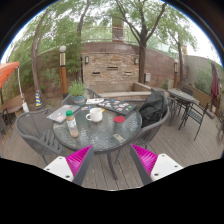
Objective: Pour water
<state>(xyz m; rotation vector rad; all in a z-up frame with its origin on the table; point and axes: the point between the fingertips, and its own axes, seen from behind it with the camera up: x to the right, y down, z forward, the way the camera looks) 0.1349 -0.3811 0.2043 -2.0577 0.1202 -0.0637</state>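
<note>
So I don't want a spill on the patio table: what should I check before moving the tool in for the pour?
1. Tool free to grasp: ok, fingers open, nothing between them.
2. Bottle upright on the glass table: ok.
3. White cup upright beside the bottle: ok.
4. Bottle cap off: cannot tell.
5. Clear approach: not ok, two chairs stand between the tool and the table.
6. Bottle within reach: not ok, it is well beyond the fingers.

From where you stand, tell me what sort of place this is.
Probably a backyard patio: a round glass table on wooden decking, with trees overhead and a brick outdoor fireplace behind. The open gripper hangs short of the table.
</note>
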